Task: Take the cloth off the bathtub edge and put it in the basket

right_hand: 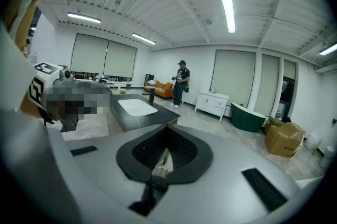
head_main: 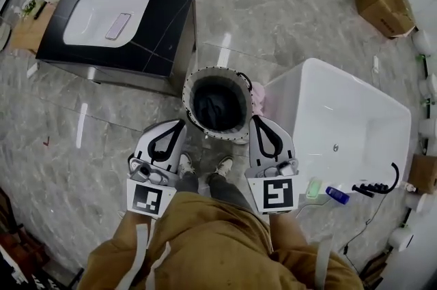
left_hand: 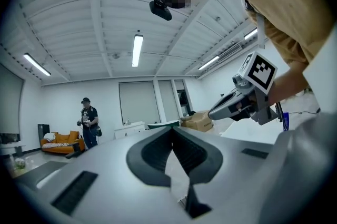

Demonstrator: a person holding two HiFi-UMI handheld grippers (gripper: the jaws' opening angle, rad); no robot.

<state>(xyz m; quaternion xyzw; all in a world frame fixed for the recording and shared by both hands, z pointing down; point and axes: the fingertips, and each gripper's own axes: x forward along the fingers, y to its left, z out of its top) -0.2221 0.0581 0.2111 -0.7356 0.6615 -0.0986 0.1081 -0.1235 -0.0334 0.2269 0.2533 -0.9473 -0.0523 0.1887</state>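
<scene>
Marble floor [head_main: 273, 2]; dark cloth [head_main: 217, 104] in basket [head_main: 188, 94]; left hand-held gripper [head_main: 179, 125], right hand-held gripper [head_main: 257, 121] both pressed together, empty.

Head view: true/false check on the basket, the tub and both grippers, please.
1. The basket stands between the sink counter and the bathtub. True.
2. The basket is empty. False: a dark cloth lies inside it.
3. The left gripper and the right gripper both have their fingers closed on nothing. True.
4. The bathtub is black. False: it is white; the sink counter is the black one.
</scene>
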